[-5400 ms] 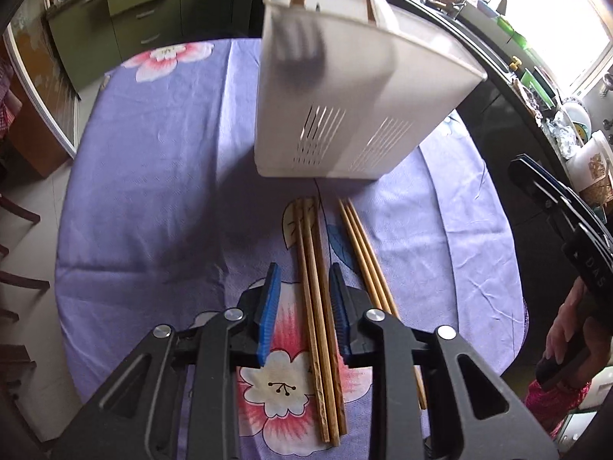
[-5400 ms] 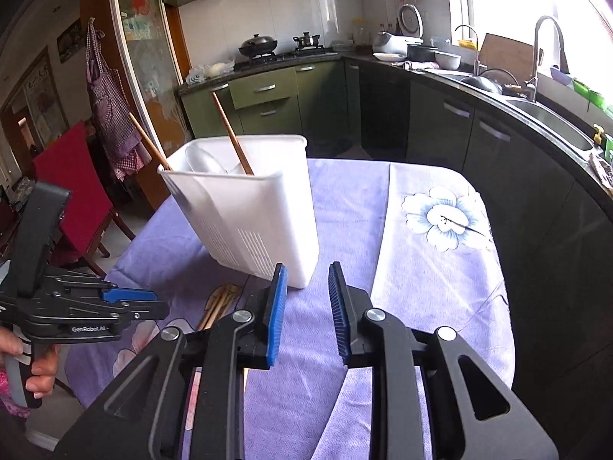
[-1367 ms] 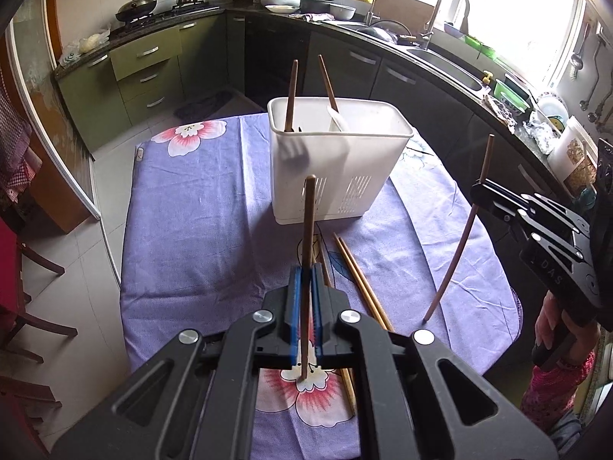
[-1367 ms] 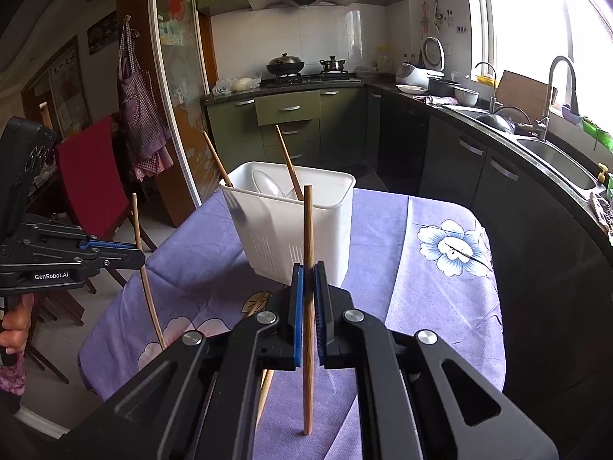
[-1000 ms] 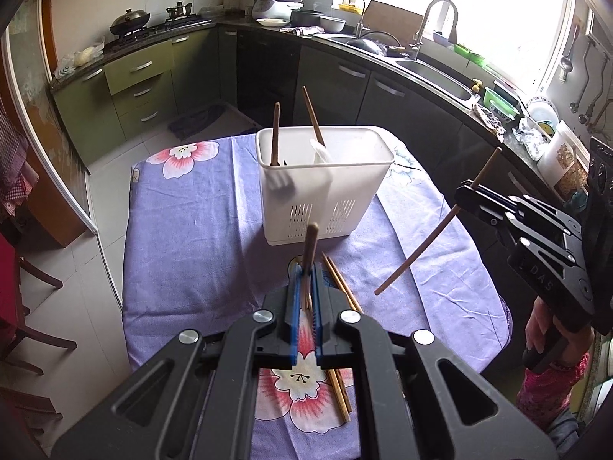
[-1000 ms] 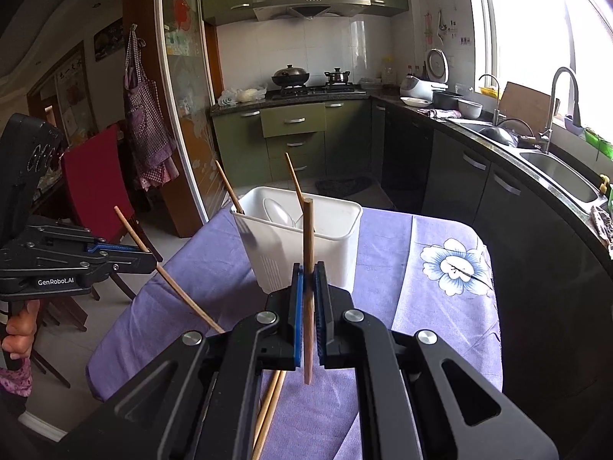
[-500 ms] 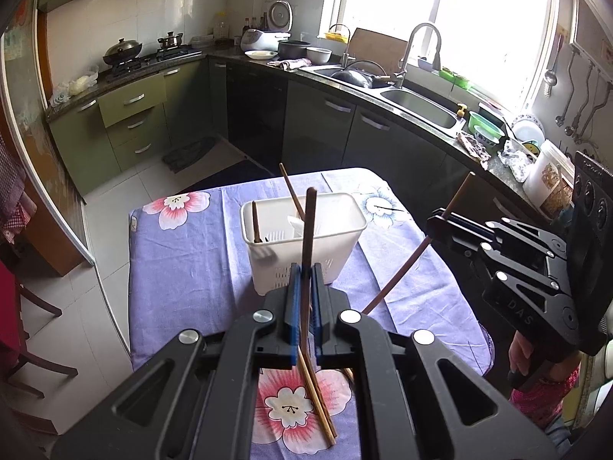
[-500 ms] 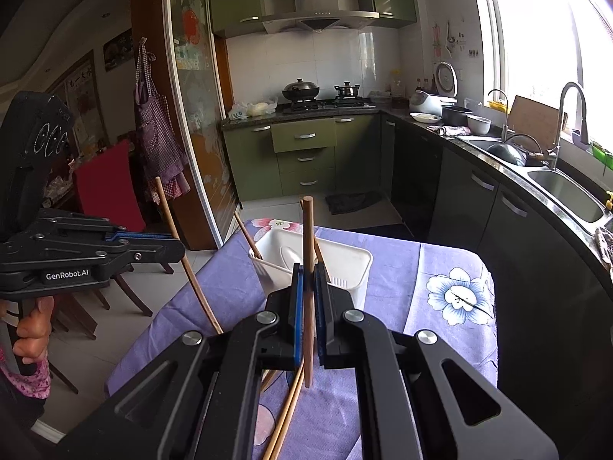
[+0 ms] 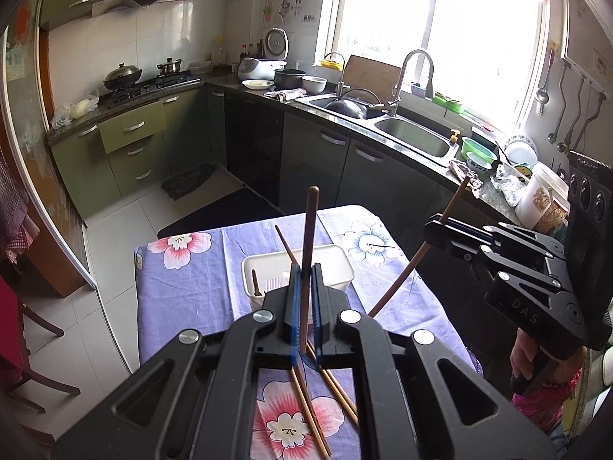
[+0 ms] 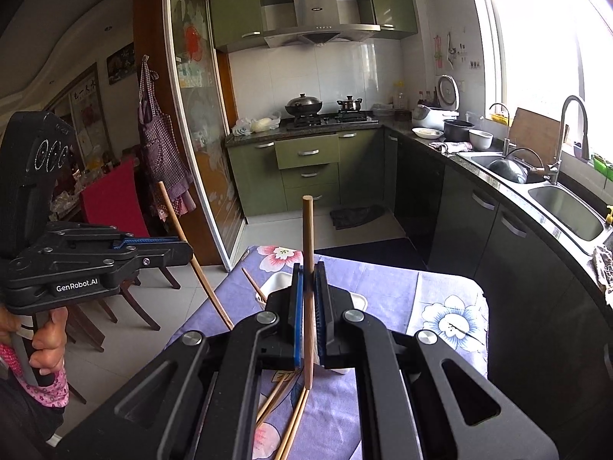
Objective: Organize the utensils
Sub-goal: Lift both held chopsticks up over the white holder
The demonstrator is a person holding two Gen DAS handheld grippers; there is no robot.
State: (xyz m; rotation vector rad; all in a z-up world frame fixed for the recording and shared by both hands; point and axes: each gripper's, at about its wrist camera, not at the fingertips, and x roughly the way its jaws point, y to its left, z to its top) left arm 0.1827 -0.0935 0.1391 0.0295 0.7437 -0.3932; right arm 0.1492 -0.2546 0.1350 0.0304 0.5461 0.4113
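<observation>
**Item: two chopsticks lifted clear of the surface, holder below**

Change since earlier frames: both grippers have risen well above the surface; the white utensil holder (image 9: 297, 274) now looks small and far below, where it earlier filled the view.

Left gripper (image 9: 302, 303): clamped tight on a dark brown chopstick (image 9: 309, 245), held near upright, rounded end up, lower tip showing just under the blue pads.

Right gripper (image 10: 308, 306): clamped tight on a lighter wooden chopstick (image 10: 307, 268), upright in its own view; from the left wrist view it slants, lower tip toward the surface.

Utensil holder: stands on the purple floral tablecloth (image 9: 184, 291), ahead of and beneath both grippers, well apart from either held stick. It already holds two sticks, one short and dark, one leaning.

Loose chopsticks (image 9: 306, 402): several lie flat on the cloth nearer than the holder, under the left gripper.

Position of held items relative to holder: neither tip is over the opening; both hang short of it.

Risks, as judged:
- Each stick is pinched at one narrow point, so it may pivot between the pads and arrive skewed.
- A slanted descent may strike the holder's rim or the leaning stick inside, tipping the light holder.
- Two grippers converging on one opening may collide.
</observation>
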